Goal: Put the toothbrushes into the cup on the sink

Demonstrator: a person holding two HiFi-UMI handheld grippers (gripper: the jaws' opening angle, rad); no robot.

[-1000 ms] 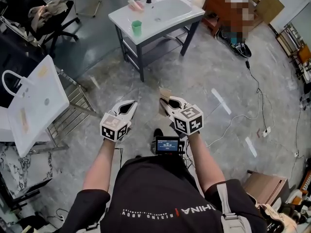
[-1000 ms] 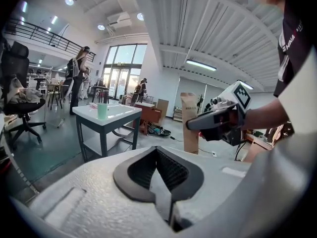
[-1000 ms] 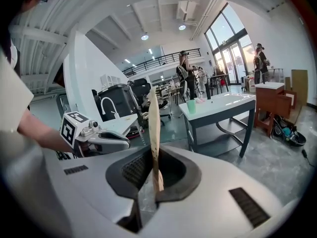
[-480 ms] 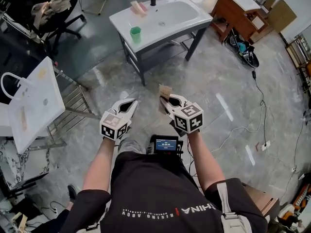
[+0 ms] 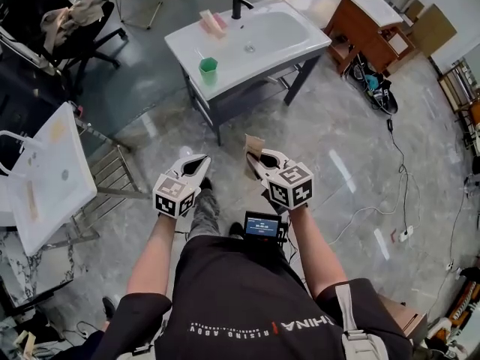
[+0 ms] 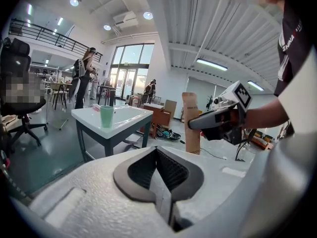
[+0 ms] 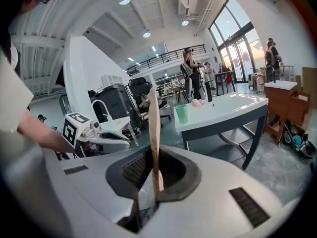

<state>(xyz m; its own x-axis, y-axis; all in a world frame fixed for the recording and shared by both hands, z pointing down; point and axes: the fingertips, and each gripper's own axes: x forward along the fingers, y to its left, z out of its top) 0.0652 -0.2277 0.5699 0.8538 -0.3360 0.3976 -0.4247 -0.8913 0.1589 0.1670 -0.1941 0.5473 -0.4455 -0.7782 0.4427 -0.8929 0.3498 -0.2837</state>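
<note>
Toothbrush carton (image 5: 253,147) stood upright, pinched at its lower end in the right tongs (image 5: 259,163), well apart from the cup (image 5: 208,66) on the sink (image 5: 296,47). Left tongs (image 5: 196,163) were closed and empty. It looked light, thin and crushable, so the flat faces seemed best to grip.

Green cup (image 6: 107,116) on white sink (image 6: 132,116)

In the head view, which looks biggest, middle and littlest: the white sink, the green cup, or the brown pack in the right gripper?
Largest: sink, clearly.
Then: brown pack and green cup look about alike. The pack is nearer the camera, so I won't rank them.
</note>
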